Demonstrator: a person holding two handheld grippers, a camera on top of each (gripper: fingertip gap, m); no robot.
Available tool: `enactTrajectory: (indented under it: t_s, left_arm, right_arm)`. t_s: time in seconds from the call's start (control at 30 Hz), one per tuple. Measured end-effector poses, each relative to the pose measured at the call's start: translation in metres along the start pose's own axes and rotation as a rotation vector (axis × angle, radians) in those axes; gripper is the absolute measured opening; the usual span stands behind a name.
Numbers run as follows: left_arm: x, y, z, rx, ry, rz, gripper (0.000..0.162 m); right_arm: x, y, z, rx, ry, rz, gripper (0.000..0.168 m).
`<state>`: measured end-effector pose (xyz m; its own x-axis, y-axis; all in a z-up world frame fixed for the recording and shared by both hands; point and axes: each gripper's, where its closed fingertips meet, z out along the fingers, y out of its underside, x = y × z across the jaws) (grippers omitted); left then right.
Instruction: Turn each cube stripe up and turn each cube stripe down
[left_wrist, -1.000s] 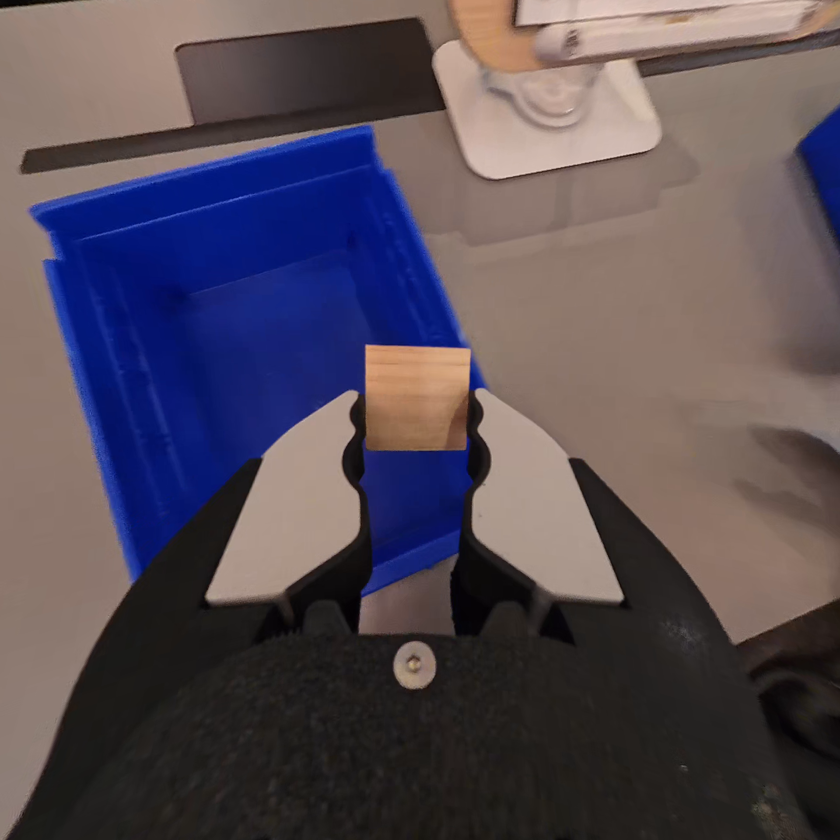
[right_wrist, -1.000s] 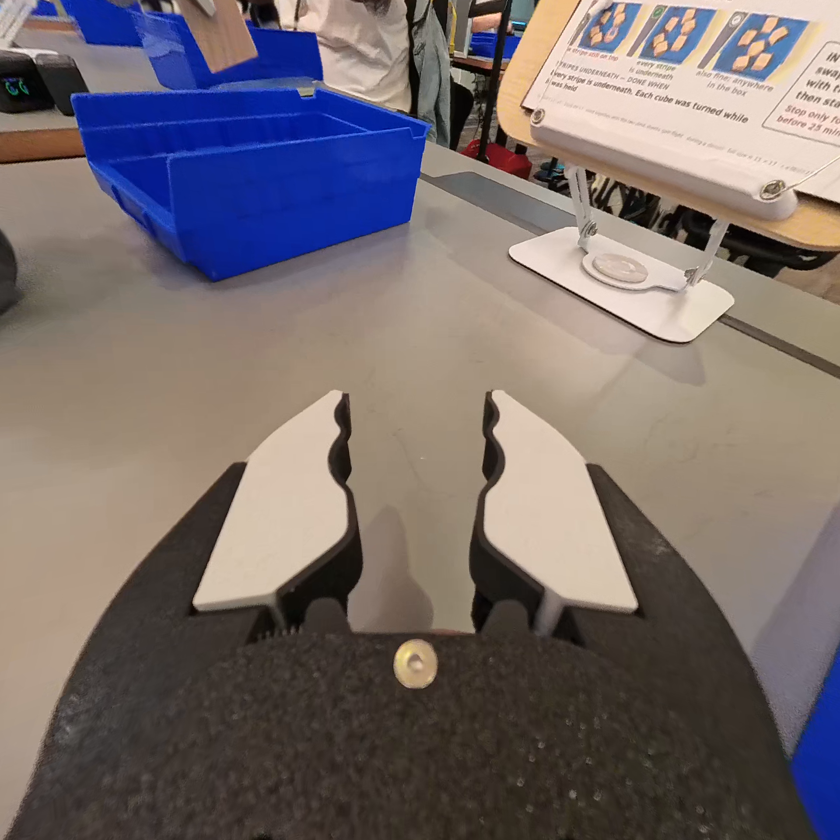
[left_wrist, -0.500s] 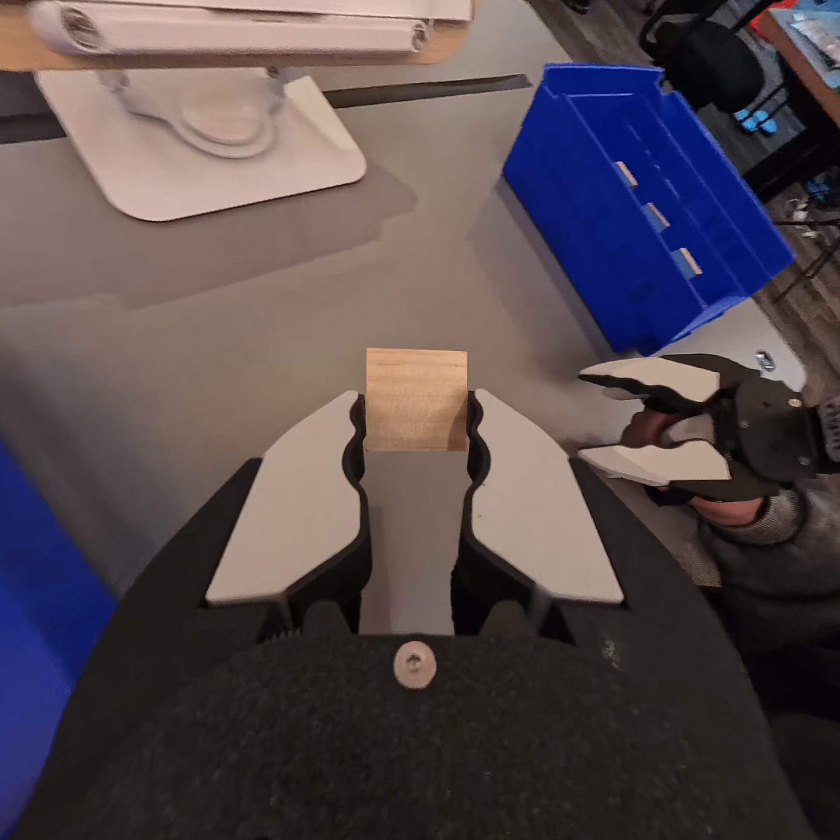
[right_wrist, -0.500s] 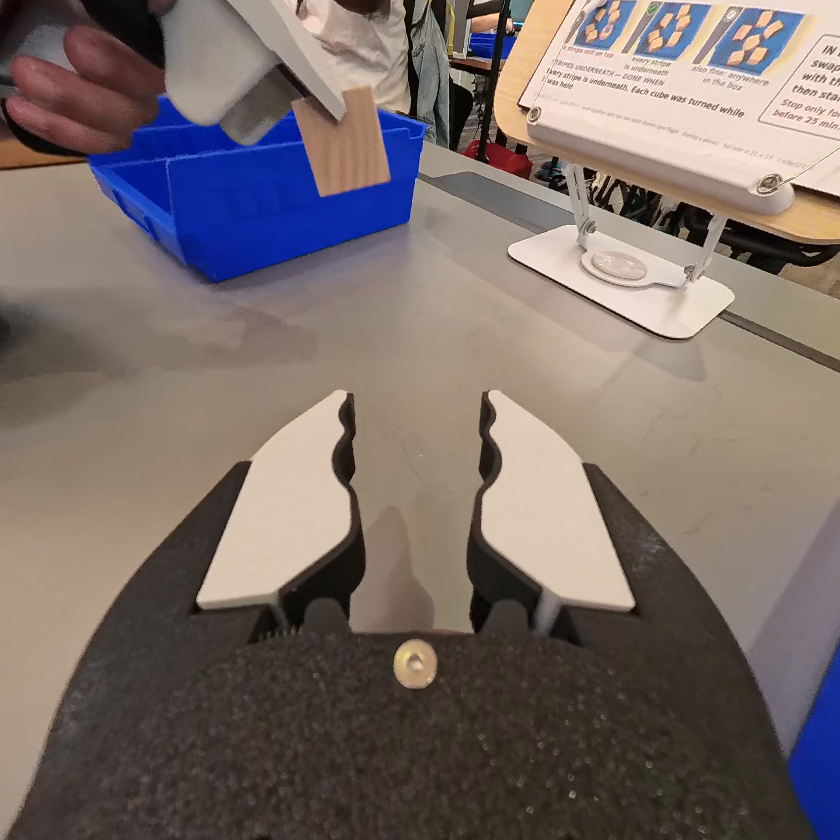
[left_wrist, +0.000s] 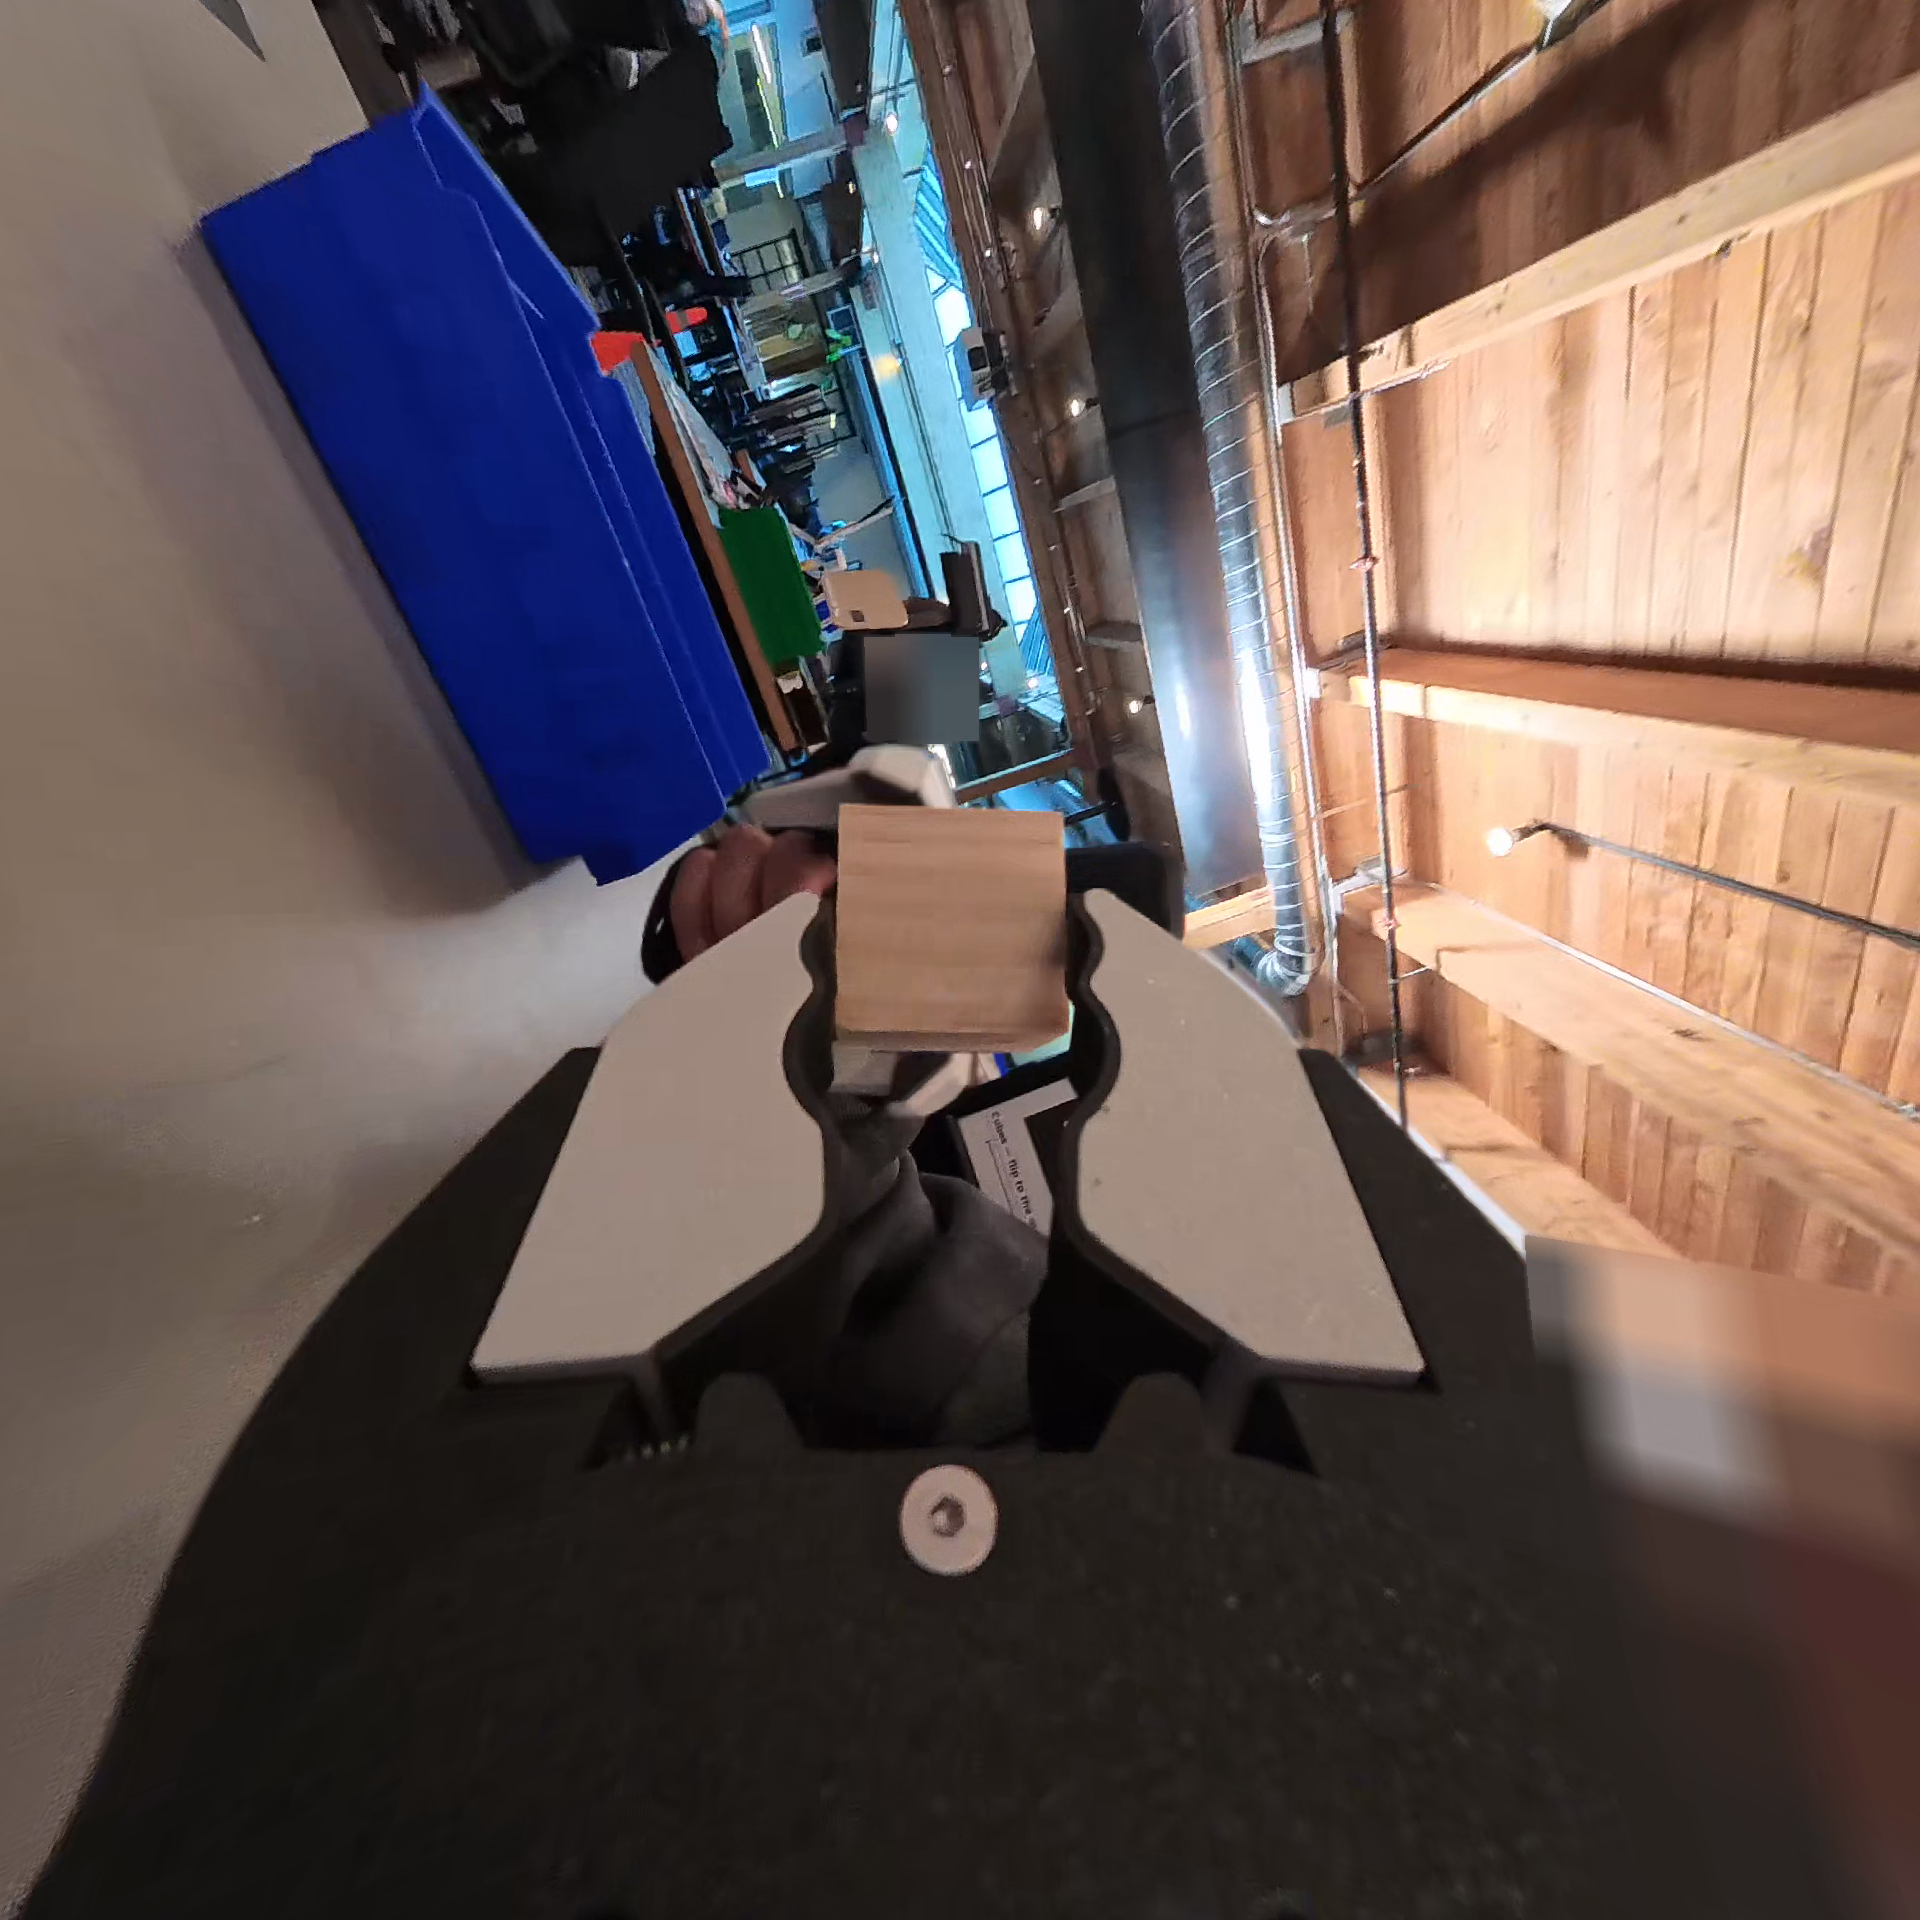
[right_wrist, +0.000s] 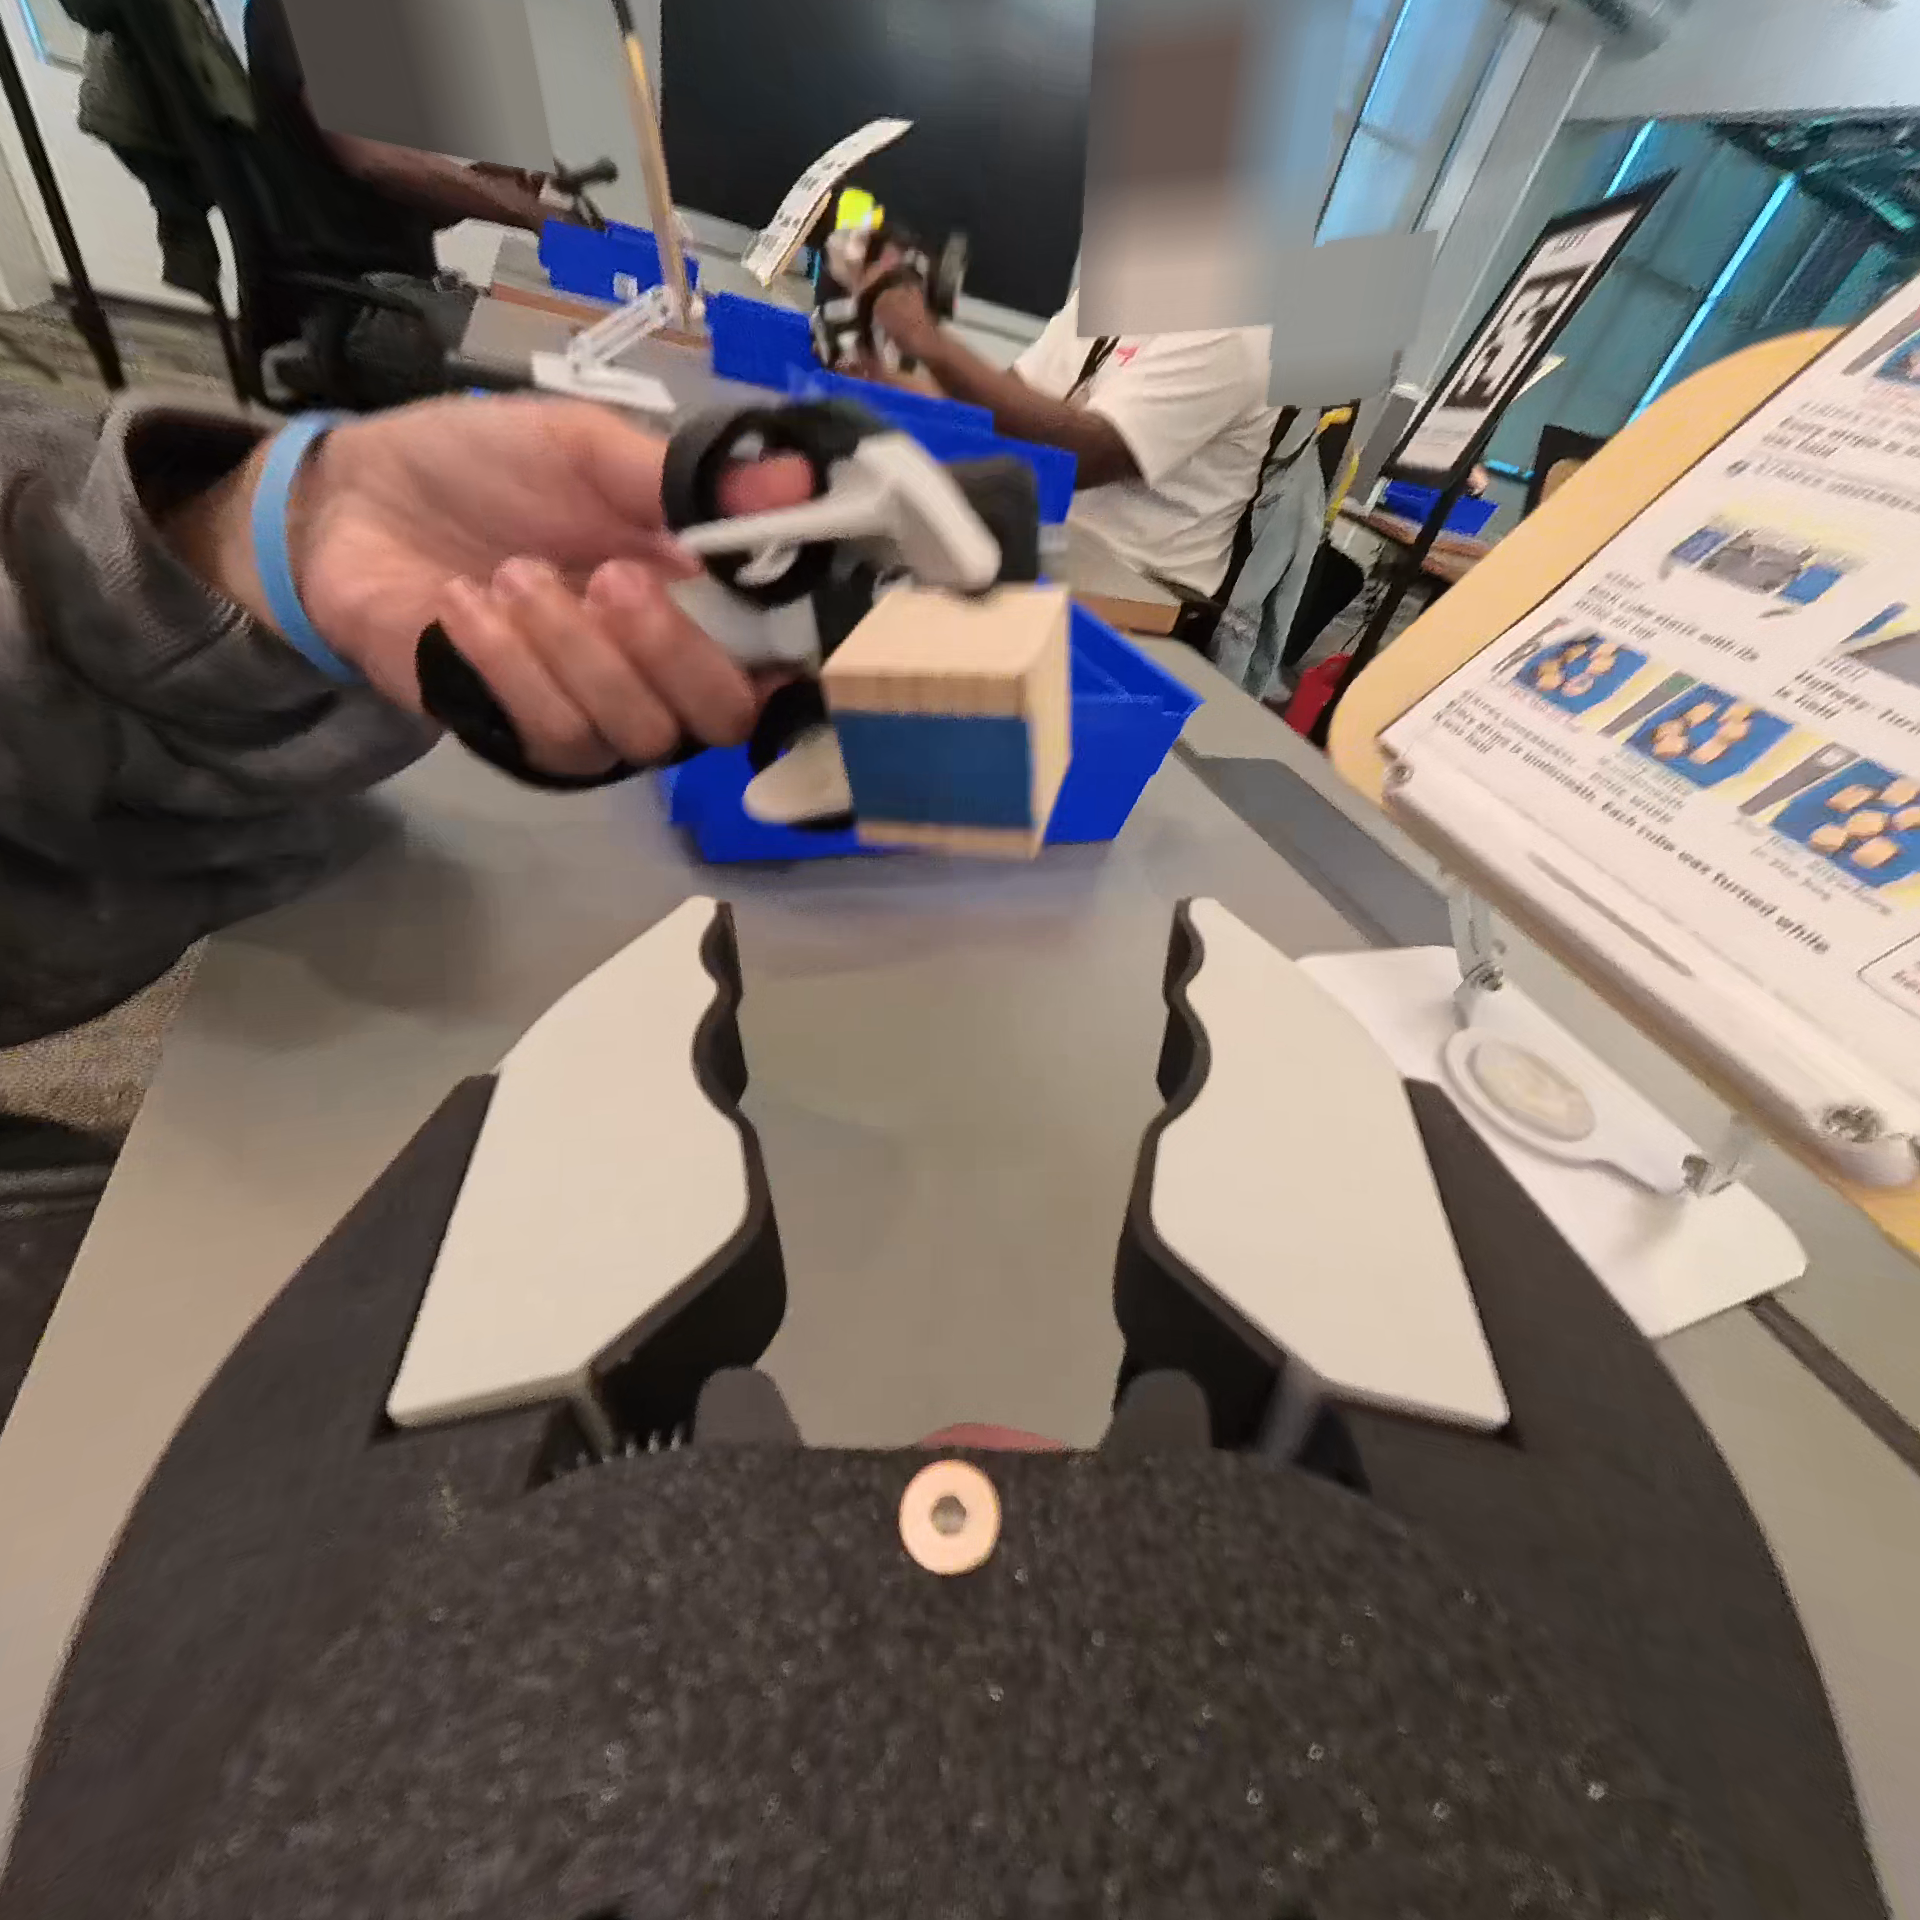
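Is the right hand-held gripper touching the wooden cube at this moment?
Apart. In the right wrist view the right hand-held gripper is open and empty, with grey table between its fingertips and the wooden cube, which the left hand-held gripper holds.

Wooden cube (right_wrist: 951, 717) held aloft, its seemingly blue stripe facing sideways.

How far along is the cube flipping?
Nothing shows as finished. In hand: the left gripper holds a wooden cube in the air, its blue stripe facing the right gripper, whose jaws are open and empty. Left: turn it and put it in a blue bin.
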<state>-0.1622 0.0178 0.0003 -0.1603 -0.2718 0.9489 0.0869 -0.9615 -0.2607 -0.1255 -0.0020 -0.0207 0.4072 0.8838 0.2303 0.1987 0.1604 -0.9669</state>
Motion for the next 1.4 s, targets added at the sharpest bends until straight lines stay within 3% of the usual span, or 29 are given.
enactTrajectory:
  t_s: [0.13,0.33,0.43,0.6,0.67,0.77,0.93,1.1,1.2,1.3,1.4]
  left_arm:
    - [-0.005,-0.002,-0.001,0.016,0.003,-0.021,0.041]
    - [-0.009,-0.002,0.002,0.041,0.035,-0.071,0.041]
    - [-0.013,0.004,0.007,0.024,0.04,-0.09,0.041]
    - [-0.01,0.012,0.01,-0.028,0.064,-0.083,0.042]
    - [-0.007,0.014,0.006,-0.043,0.039,-0.01,0.059]
    - [-0.015,0.029,-0.007,-0.073,-0.089,0.196,0.07]
    - [-0.055,0.083,-0.025,-0.077,-0.405,0.635,0.067]
    - [-0.058,0.111,-0.019,-0.133,-0.456,0.721,0.065]
    - [-0.06,0.112,-0.017,-0.164,-0.511,0.804,0.064]
    - [-0.066,0.112,-0.019,-0.185,-0.571,0.861,0.063]
    - [-0.068,0.112,-0.018,-0.187,-0.576,0.86,0.062]
  right_arm:
    - [0.005,-0.027,0.015,0.109,-0.014,0.049,0.083]
    - [0.0,-0.014,0.042,0.056,0.06,0.025,0.082]
    - [0.003,-0.005,0.046,0.027,0.158,-0.019,0.045]
    - [0.002,-0.006,0.039,0.026,0.139,0.0,0.045]
    - [0.005,-0.011,0.032,0.028,0.136,0.01,0.045]
    - [0.011,-0.023,0.014,0.015,0.148,-0.002,0.045]
    - [0.045,-0.051,-0.042,-0.024,0.3,-0.02,0.045]
    - [0.105,-0.074,-0.134,-0.088,0.593,0.064,0.045]
    - [0.142,-0.04,-0.185,-0.239,0.761,0.238,0.045]
    - [0.165,0.039,-0.217,-0.462,0.866,0.544,0.045]
    - [0.154,0.126,-0.224,-0.732,0.812,0.904,0.046]
